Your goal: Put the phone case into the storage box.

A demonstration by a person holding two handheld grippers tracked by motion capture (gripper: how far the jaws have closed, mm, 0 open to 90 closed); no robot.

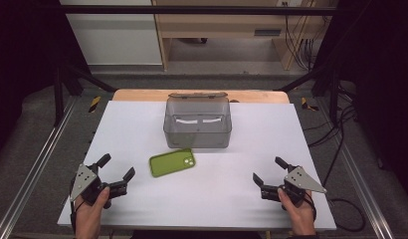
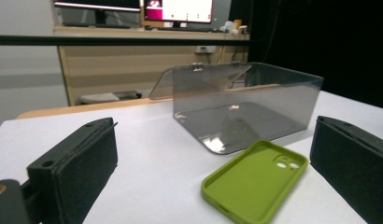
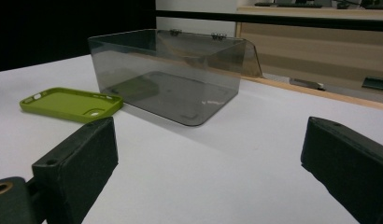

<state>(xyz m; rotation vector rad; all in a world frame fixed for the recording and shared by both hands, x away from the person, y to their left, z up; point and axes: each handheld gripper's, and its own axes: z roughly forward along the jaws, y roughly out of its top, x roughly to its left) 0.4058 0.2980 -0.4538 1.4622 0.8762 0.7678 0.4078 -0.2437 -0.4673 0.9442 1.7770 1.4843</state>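
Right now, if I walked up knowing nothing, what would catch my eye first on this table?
Probably the lime-green phone case, lying hollow side up near the middle of the white table. Just behind it stands a smoky transparent plastic box, empty, with its hinged lid tipped open at the back. At the near edge, a person's hands hold the left gripper and right gripper, both with jaws wide open and empty.
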